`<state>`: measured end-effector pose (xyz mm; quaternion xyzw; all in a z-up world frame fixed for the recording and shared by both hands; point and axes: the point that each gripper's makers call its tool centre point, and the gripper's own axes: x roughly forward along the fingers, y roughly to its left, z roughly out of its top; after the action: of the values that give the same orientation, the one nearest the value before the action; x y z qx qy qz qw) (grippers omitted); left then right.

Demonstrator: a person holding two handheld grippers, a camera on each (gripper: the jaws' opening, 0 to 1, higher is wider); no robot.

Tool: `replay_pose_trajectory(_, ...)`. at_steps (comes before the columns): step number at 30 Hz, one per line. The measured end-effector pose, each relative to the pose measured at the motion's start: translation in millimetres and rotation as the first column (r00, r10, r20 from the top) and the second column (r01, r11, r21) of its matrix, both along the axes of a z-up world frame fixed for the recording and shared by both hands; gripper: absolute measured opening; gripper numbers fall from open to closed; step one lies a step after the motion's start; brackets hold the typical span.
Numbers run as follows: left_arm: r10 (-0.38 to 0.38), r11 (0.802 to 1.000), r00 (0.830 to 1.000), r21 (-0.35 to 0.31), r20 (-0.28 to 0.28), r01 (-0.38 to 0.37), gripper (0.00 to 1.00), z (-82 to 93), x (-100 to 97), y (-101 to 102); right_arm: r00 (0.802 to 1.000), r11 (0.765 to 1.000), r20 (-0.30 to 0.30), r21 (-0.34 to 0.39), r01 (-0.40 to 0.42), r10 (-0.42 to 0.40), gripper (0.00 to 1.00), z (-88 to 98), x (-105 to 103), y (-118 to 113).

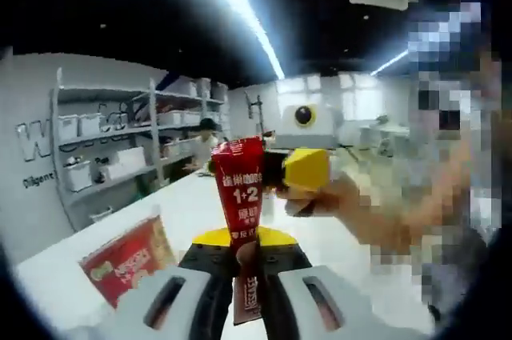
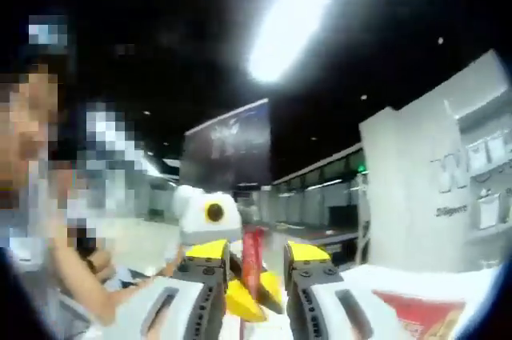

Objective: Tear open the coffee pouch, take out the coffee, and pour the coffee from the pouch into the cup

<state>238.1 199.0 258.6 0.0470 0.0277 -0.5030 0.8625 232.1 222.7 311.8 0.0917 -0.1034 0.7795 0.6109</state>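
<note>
Holding: the left gripper (image 1: 245,276) has its jaws closed on the lower end of the coffee pouch (image 1: 240,192), a slim red stick sachet standing upright above the white table (image 1: 200,204).
Pouch axis: long axis runs straight up out of the left jaws, bottom end pinched, top edge free at the far end.
Right gripper: seen in the left gripper view, the right gripper (image 1: 276,170) comes in from the right with its yellow tips at the pouch's upper right edge; whether they are touching or just beside it, I cannot tell.
Right jaws, own view: in the right gripper view the right gripper (image 2: 260,264) has the red pouch (image 2: 253,264) between its yellow tips, which look closed or nearly closed on it; a firm clamp cannot be confirmed.
Key relation: both grippers meet on one upright strip, left low, right high, so a tear would likely pull the top sideways against the left hold.
Around: a larger red packet (image 1: 128,258) lies flat on the table to the near left; shelving (image 1: 120,148) stands far left.
In the way: nothing between the grippers.
</note>
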Motion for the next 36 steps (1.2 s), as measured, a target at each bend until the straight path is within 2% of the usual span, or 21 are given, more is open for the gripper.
replay_pose_trajectory(2,-0.120,0.993,0.993,-0.009,-0.014,0.120,0.11,-1.5,-18.6,-7,0.997,0.997,-0.016,-0.011,-0.075,0.075,0.29,-2.5,-10,-3)
replay_pose_trajectory(4,-0.177,0.984,0.984,0.003,-0.025,0.177,0.11,-5.2,-28.3,-11,0.988,0.988,-0.011,-0.031,-0.154,0.154,0.29,-7.1,-23,-3)
replay_pose_trajectory(6,-0.192,0.981,0.981,0.005,-0.037,0.192,0.11,-8.3,-31.4,-15,0.979,0.978,0.017,-0.054,-0.203,0.204,0.27,-13.0,-36,-1)
replay_pose_trajectory(8,-0.208,0.977,0.977,0.030,-0.042,0.210,0.11,-13.3,-33.4,-20,0.971,0.969,0.009,-0.061,-0.239,0.240,0.25,-14.9,-45,2)
replay_pose_trajectory(11,-0.217,0.974,0.975,0.051,-0.048,0.220,0.11,-17.0,-33.7,-25,0.970,0.967,-0.006,-0.078,-0.243,0.244,0.16,-16.7,-45,6)
replay_pose_trajectory(13,-0.197,0.979,0.980,0.041,-0.027,0.198,0.11,-14.4,-29.3,-24,0.972,0.970,-0.048,-0.074,-0.232,0.229,0.12,-13.0,-38,7)
replay_pose_trajectory(15,-0.136,0.991,0.989,0.023,0.048,0.135,0.11,-7.0,-17.5,-23,0.982,0.981,-0.083,-0.071,-0.178,0.172,0.11,-8.9,-30,8)
replay_pose_trajectory(16,-0.102,0.995,0.990,0.031,0.092,0.100,0.13,-4.4,-11.6,-21,0.989,0.989,-0.081,-0.071,-0.129,0.123,0.10,-7.5,-25,9)
replay_pose_trajectory(18,-0.047,0.998,0.994,0.047,0.099,0.042,0.20,-4.4,-3.7,-19,0.996,0.997,-0.090,-0.074,-0.027,0.021,0.09,-4.7,-12,10)
replay_pose_trajectory(20,0.001,0.998,0.994,0.057,0.108,-0.007,0.25,-4.0,3.8,-17,0.992,0.996,-0.096,-0.052,0.074,-0.079,0.09,1.2,3,10)
replay_pose_trajectory(23,0.116,0.987,0.986,0.093,0.123,-0.128,0.27,-4.9,22.3,-8,0.968,0.971,-0.078,-0.024,0.239,-0.240,0.08,6.2,23,10)
replay_pose_trajectory(24,0.183,0.974,0.974,0.108,0.137,-0.198,0.27,-4.3,31.9,-3,0.958,0.961,-0.071,-0.008,0.277,-0.277,0.08,8.0,28,10)
replay_pose_trajectory(25,0.213,0.966,0.966,0.113,0.147,-0.231,0.26,-3.3,36.1,0,0.948,0.950,-0.061,0.004,0.312,-0.312,0.08,9.0,32,9)
replay_pose_trajectory(27,0.319,0.934,0.931,0.111,0.176,-0.341,0.23,2.6,48.7,9,0.916,0.916,-0.029,0.035,0.400,-0.399,0.08,11.9,41,8)
replay_pose_trajectory(29,0.380,0.910,0.900,0.086,0.213,-0.405,0.23,11.9,54.8,12,0.902,0.900,-0.036,0.069,0.431,-0.429,0.08,16.0,44,6)
replay_pose_trajectory(33,0.451,0.862,0.847,0.108,0.283,-0.495,0.21,18.0,60.8,11,0.884,0.877,-0.063,0.109,0.468,-0.464,0.08,21.0,49,0)
replay_pose_trajectory(35,0.460,0.840,0.825,0.140,0.329,-0.524,0.19,17.4,62.6,7,0.879,0.871,-0.067,0.116,0.478,-0.473,0.08,21.8,52,-1)
replay_pose_trajectory(36,0.483,0.819,0.801,0.141,0.353,-0.556,0.19,19.4,65.1,9,0.877,0.869,-0.068,0.119,0.481,-0.476,0.08,22.1,53,-2)
